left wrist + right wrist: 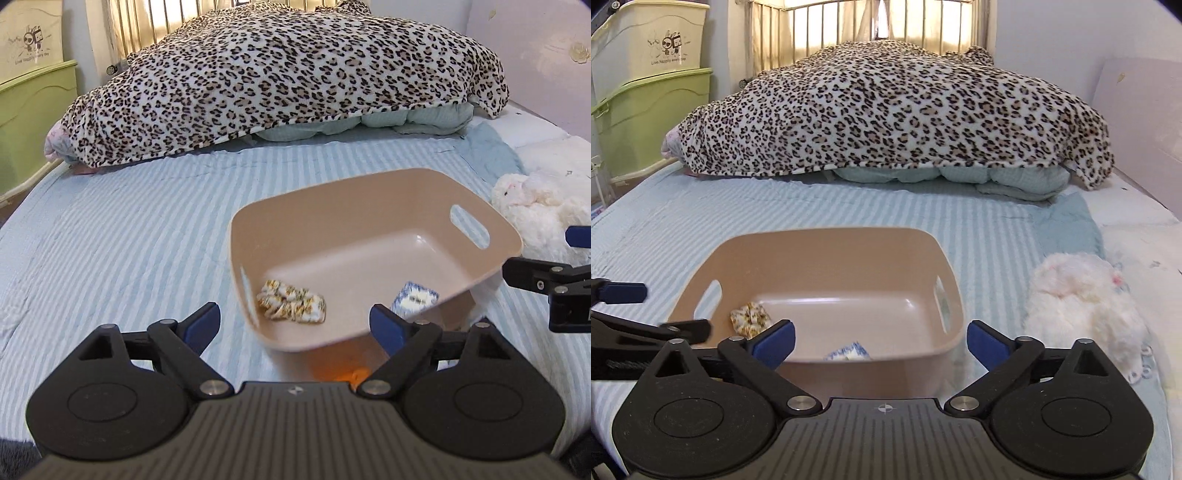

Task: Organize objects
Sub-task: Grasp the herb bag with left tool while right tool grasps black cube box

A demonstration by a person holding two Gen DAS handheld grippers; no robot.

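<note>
A tan plastic bin (332, 199) (827, 243) with handle slots sits on the striped bed. Inside lie a yellow-patterned folded cloth (291, 304) (750, 319) and a blue-and-white packet (415, 297) (847, 352). A white plush toy (1086, 299) (535, 206) lies on the bed right of the bin. My left gripper (295, 325) is open and empty, over the bin's near left corner. My right gripper (881, 341) is open and empty, over the bin's near rim. Each gripper shows at the edge of the other's view.
A leopard-print blanket (894, 107) over a pale quilt (1008, 177) covers the far half of the bed. Green and cream storage boxes (646, 110) stand at the left. A wall (1137, 110) runs along the right. An orange patch (347, 369) shows under the bin's near edge.
</note>
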